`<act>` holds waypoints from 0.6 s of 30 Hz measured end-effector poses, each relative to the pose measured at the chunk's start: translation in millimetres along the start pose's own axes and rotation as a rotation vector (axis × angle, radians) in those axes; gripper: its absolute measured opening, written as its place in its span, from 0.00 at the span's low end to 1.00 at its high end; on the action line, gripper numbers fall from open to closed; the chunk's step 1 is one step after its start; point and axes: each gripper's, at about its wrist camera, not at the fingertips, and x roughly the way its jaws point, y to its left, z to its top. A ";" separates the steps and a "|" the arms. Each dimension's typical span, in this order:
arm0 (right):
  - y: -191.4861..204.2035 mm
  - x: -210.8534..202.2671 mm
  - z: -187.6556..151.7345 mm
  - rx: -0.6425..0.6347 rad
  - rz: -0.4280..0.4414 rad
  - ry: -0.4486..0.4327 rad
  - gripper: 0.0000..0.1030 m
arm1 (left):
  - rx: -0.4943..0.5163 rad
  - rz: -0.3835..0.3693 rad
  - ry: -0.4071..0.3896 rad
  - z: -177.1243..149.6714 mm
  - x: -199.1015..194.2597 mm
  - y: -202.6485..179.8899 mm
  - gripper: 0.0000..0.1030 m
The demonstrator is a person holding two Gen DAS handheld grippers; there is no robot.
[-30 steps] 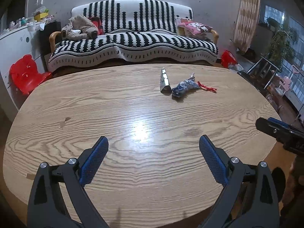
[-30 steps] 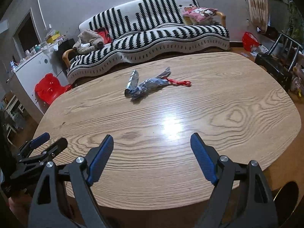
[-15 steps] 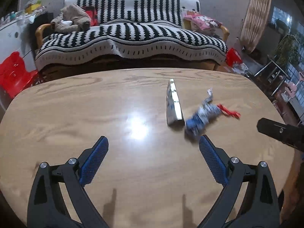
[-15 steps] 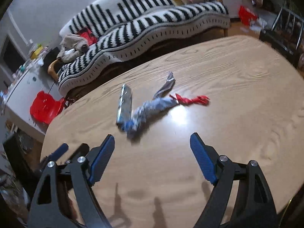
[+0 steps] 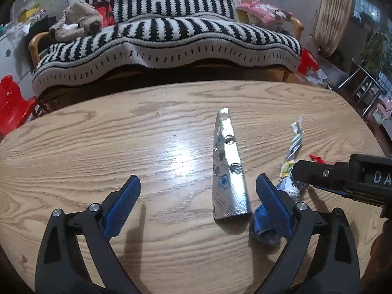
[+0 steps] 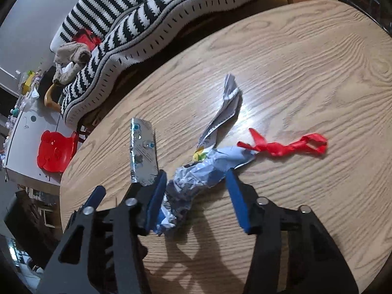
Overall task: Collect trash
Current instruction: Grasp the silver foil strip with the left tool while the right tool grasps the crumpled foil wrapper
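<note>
A silver foil blister pack (image 5: 229,171) lies on the wooden table (image 5: 98,147), between my left gripper's (image 5: 198,196) open fingers, close to the right finger. It also shows in the right wrist view (image 6: 143,152). A crumpled blue-and-white wrapper (image 6: 196,178) lies between my right gripper's (image 6: 196,196) open fingers, low over the table; part of it shows in the left wrist view (image 5: 292,154). A red twisted ribbon (image 6: 284,145) lies just right of the wrapper. My right gripper enters the left wrist view at the right edge.
A black-and-white striped sofa (image 5: 171,36) stands beyond the table's far edge, with a stuffed toy (image 5: 76,22) and a pink cushion (image 5: 264,12) on it. A red plastic stool (image 6: 55,150) stands at the left. Metal furniture stands at the far right.
Both grippers have moved forward and down to the trash. The foil pack now sits between the left fingers and the wrapper between the right fingers, whose gap has narrowed.
</note>
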 end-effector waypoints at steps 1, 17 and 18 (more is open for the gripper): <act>1.9 2.6 -0.2 -0.002 0.001 0.002 0.45 | -0.003 -0.012 0.012 -0.4 4.4 1.3 0.79; 10.8 -58.0 -49.9 -0.199 -0.012 -0.082 0.28 | 0.036 -0.021 -0.010 -28.3 -57.7 0.2 0.21; 11.4 -65.7 -57.4 -0.214 -0.014 -0.091 0.28 | 0.033 -0.021 -0.017 -36.3 -74.4 -0.2 0.21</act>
